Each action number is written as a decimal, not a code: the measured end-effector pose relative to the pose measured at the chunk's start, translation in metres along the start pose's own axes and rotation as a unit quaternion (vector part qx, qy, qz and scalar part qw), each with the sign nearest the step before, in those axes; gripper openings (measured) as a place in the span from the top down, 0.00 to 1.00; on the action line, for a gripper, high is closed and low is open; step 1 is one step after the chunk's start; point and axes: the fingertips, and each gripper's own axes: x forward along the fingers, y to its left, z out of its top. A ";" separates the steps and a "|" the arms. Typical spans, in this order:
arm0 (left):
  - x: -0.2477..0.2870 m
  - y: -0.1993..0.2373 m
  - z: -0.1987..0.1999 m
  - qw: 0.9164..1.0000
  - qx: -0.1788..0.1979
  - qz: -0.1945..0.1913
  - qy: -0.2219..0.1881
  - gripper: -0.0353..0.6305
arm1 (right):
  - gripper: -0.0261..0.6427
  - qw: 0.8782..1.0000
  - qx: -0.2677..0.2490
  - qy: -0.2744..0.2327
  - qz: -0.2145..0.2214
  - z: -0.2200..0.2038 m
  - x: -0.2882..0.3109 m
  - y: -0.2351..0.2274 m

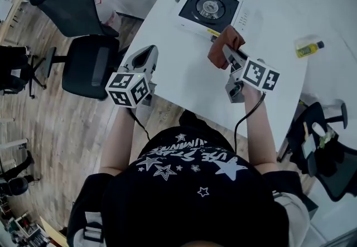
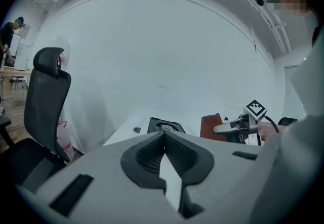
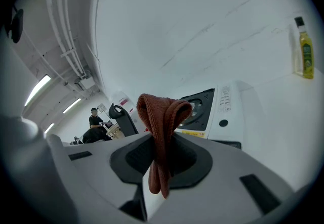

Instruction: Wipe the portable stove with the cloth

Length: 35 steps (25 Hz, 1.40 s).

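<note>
Two grippers | we clamp the cloth in the right gripper | portable stove lies just ahead, by the far edge of the table | left gripper closed, empty, farther.

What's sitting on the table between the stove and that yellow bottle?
Nothing. The head view shows only bare white table between the stove and the bottle. The right gripper view shows the same bare stretch.

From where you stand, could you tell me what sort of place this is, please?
Probably an office or lab workspace: swivel chairs stand on a wood floor, and a white table holds a stove and a bottle.
</note>
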 end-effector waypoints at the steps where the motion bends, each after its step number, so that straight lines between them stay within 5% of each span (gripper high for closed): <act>1: 0.009 0.002 0.006 1.000 0.003 -0.002 -0.002 0.94 | 0.87 1.000 -0.009 0.000 0.001 0.009 0.006 -0.001; 14: 0.128 0.020 0.073 0.999 0.035 -0.024 -0.020 0.94 | 0.87 0.998 -0.019 0.003 0.052 0.114 0.094 -0.011; 24: 0.175 0.036 0.075 1.000 0.026 -0.009 -0.012 0.94 | 0.87 0.998 0.002 0.016 0.067 0.137 0.161 -0.019; 35: 0.213 0.074 0.081 0.999 0.018 -0.033 0.006 0.94 | 0.87 0.998 0.008 0.036 0.041 0.142 0.231 -0.016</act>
